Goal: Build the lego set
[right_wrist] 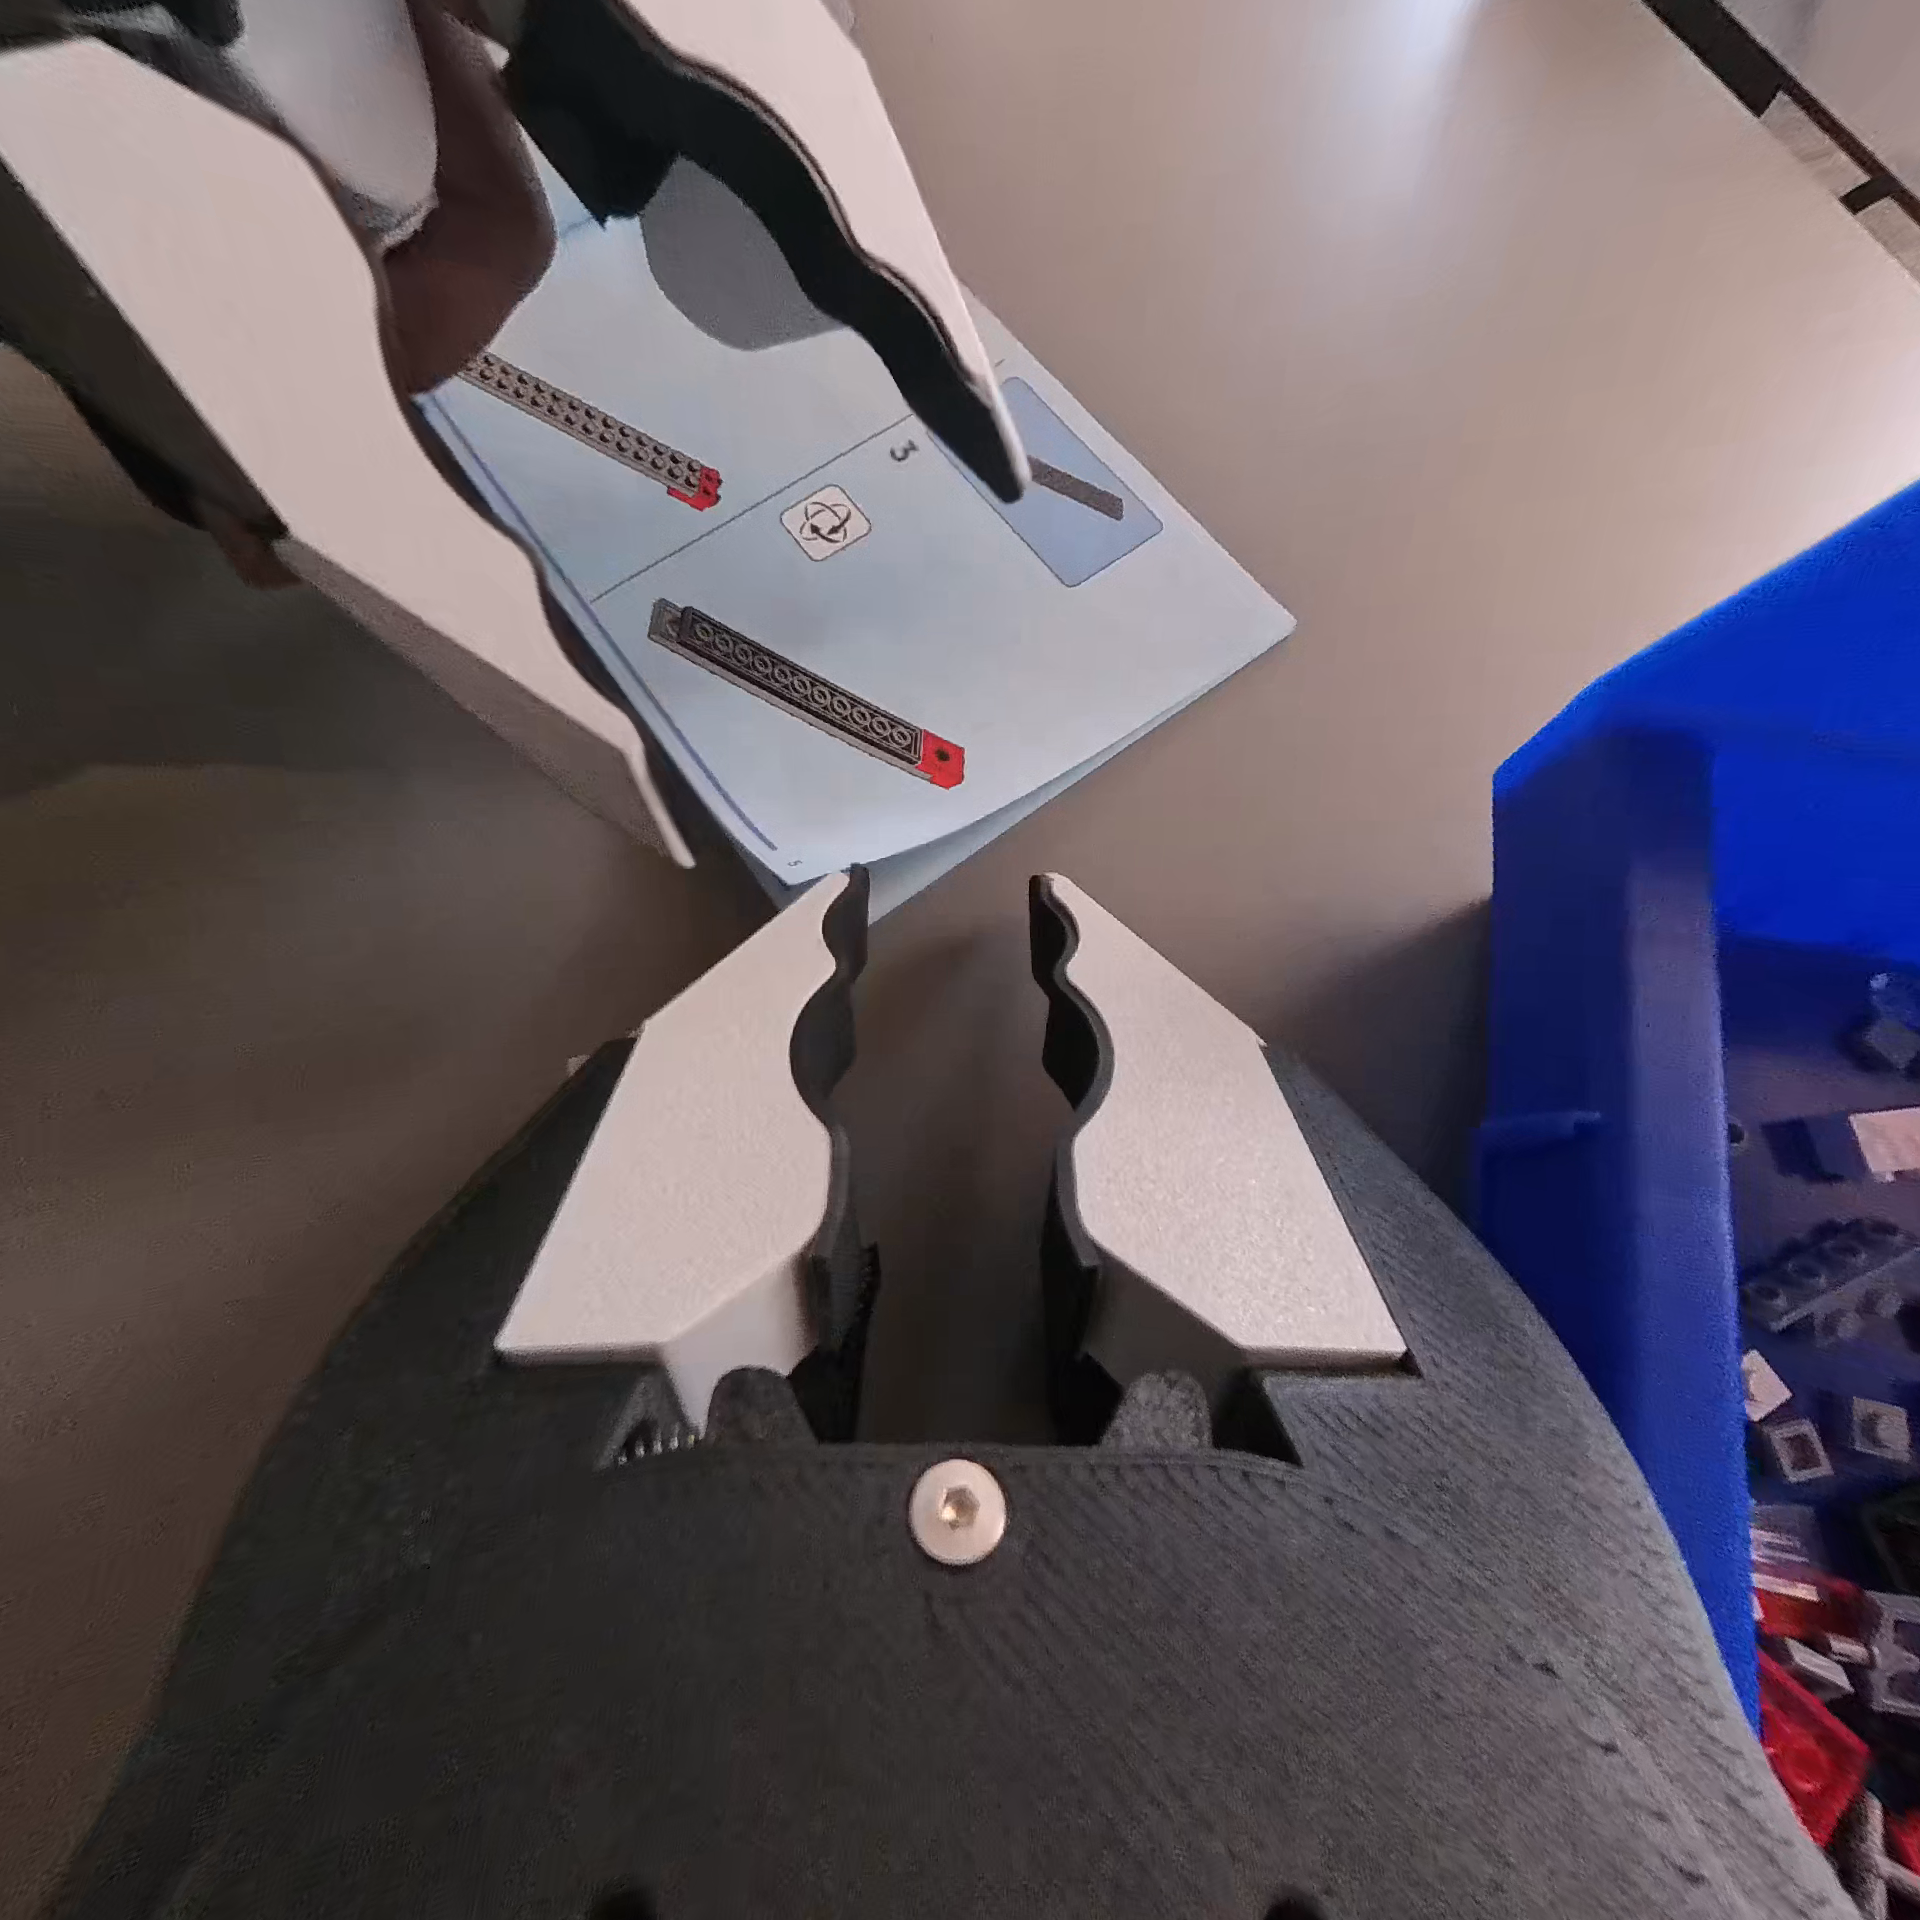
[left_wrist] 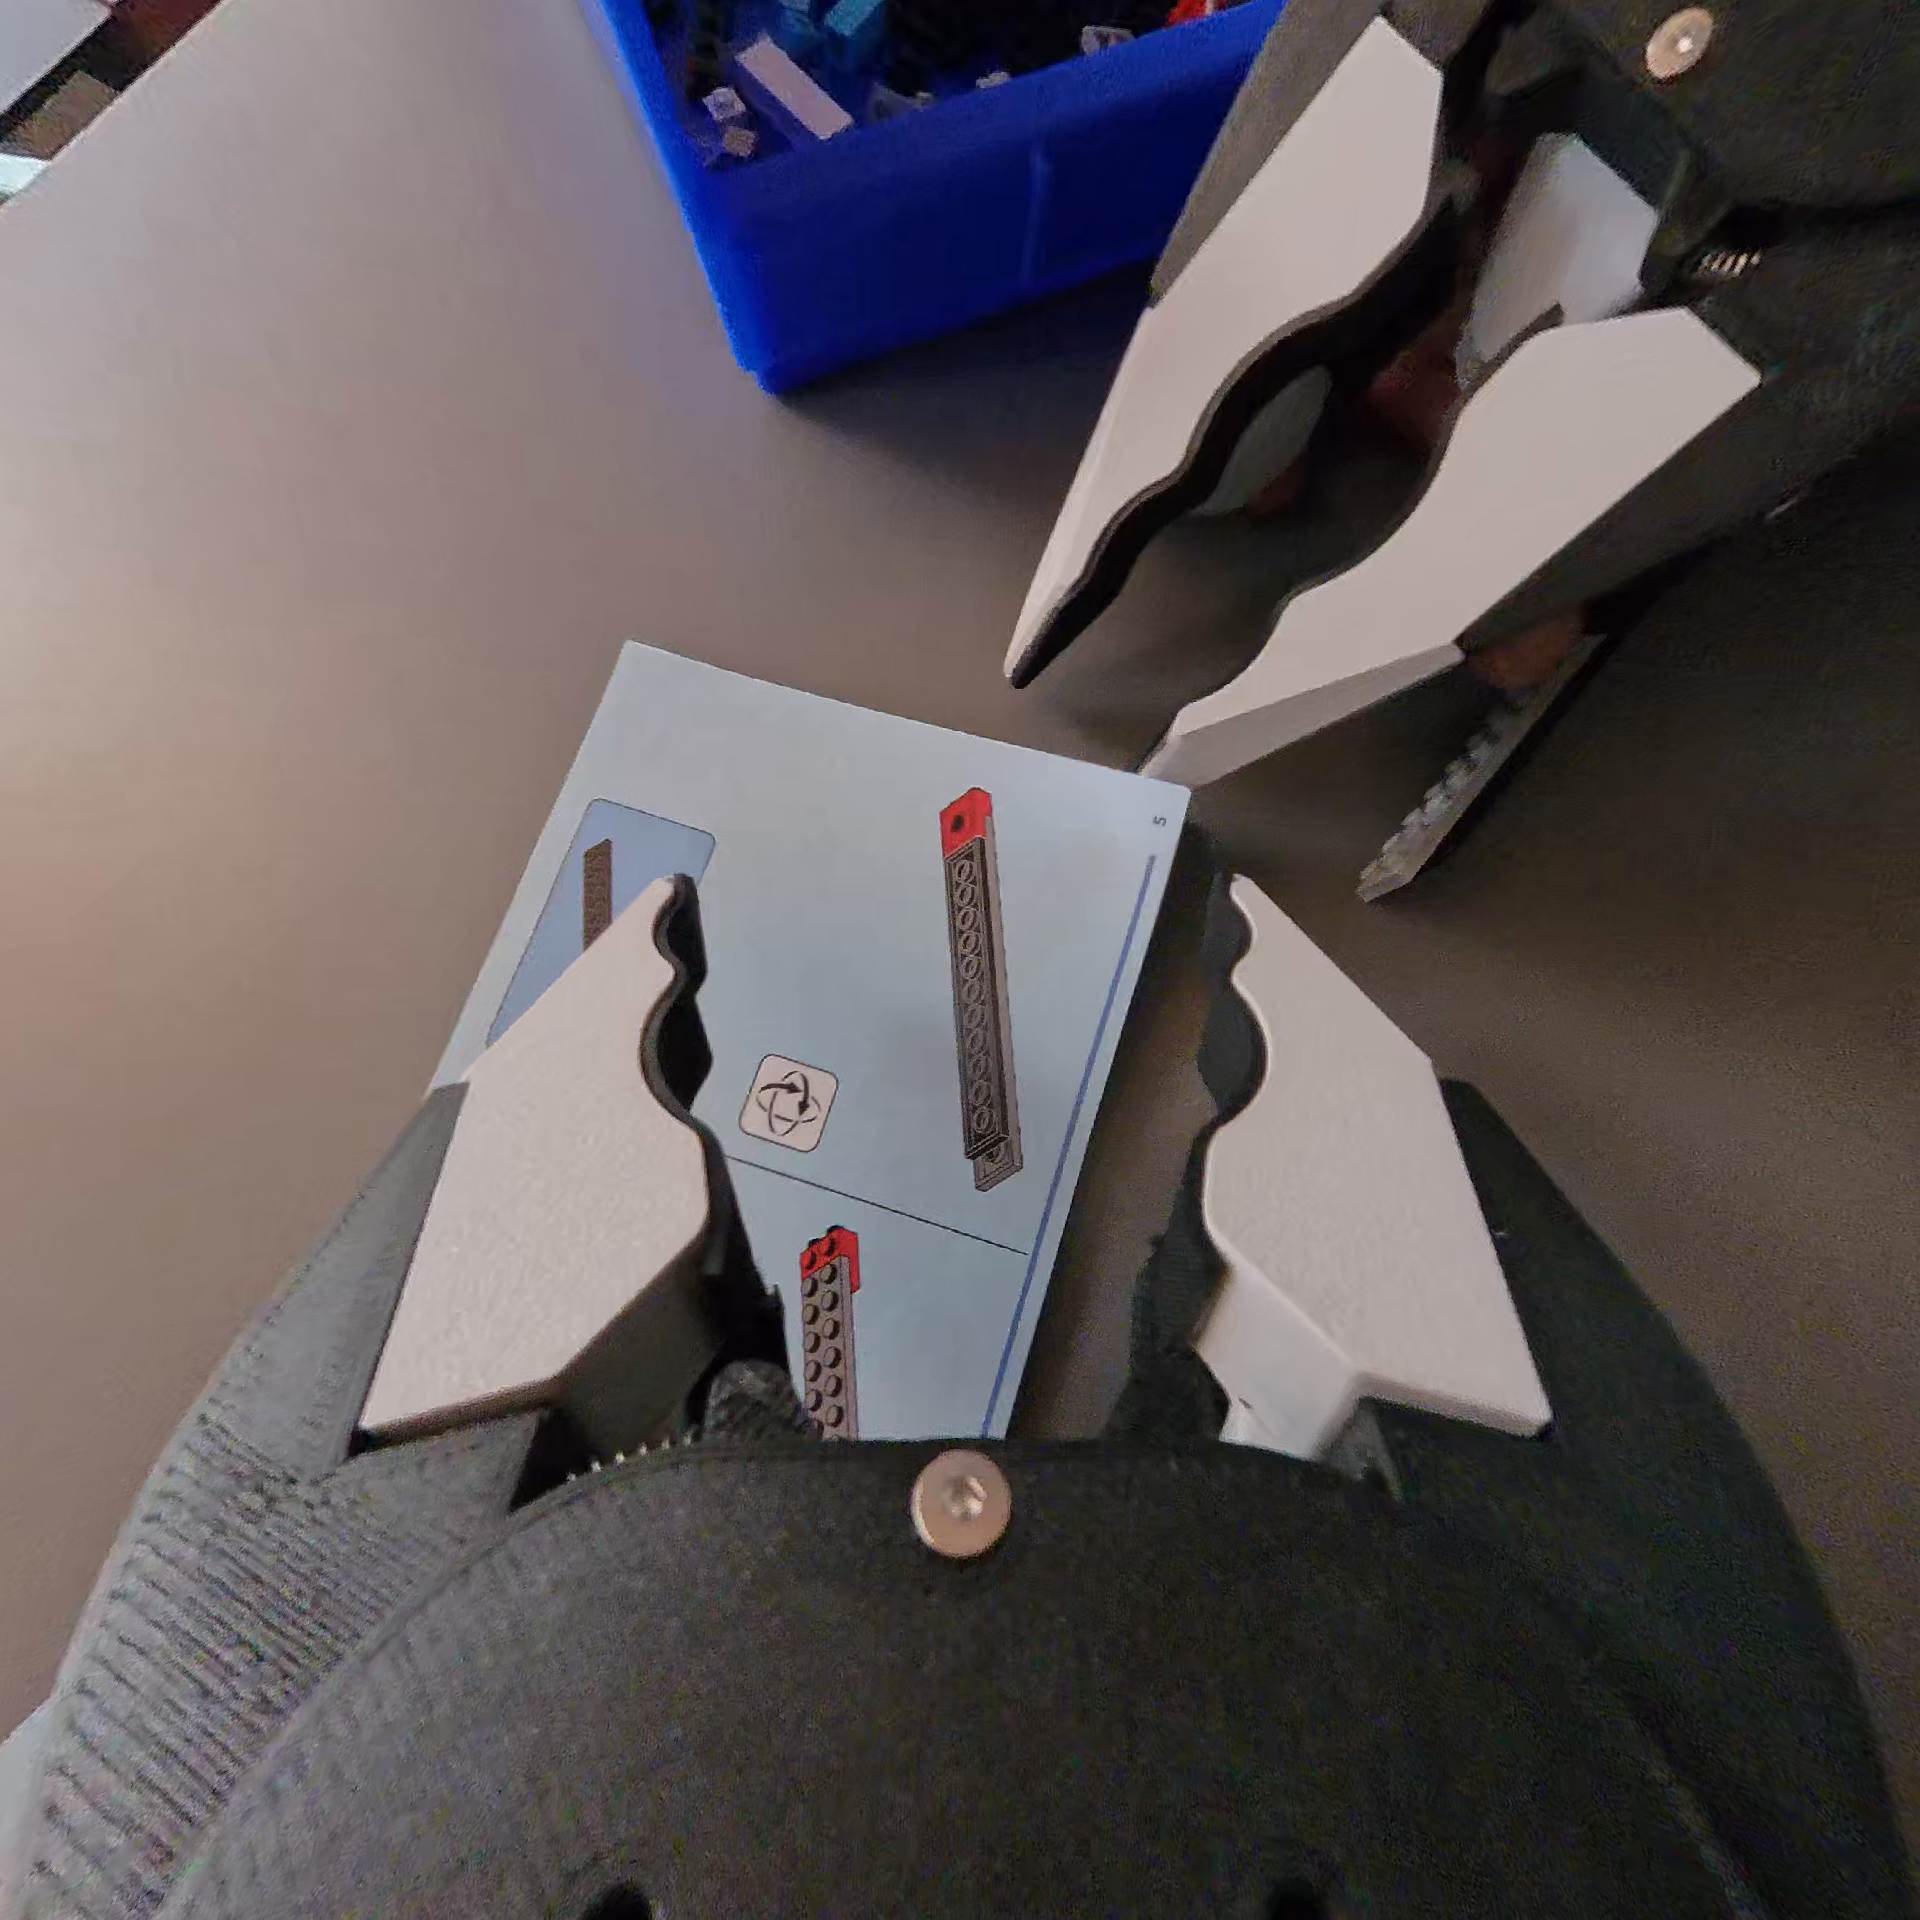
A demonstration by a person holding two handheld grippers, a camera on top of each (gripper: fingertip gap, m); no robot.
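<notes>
Hovering my left gripper (left_wrist: pixel 956 883) spread wide over instruction booklet (left_wrist: pixel 862 935); my right gripper (right_wrist: pixel 945 883) parted, empty, tips at booklet corner; blue bin (right_wrist: pixel 1621 1039) right of my right fingers

The only print is on the pale blue sheet (left_wrist: pixel 852 935) (right_wrist: pixel 935 644) lying mid-frame. A small page number (left_wrist: pixel 1161 821) (right_wrist: pixel 795 862) sits at one corner. A larger step number (right_wrist: pixel 904 450) stands by the dividing line in the right wrist view. A square icon (left_wrist: pixel 788 1103) (right_wrist: pixel 826 523) of curved arrows lies beside that line.
</notes>
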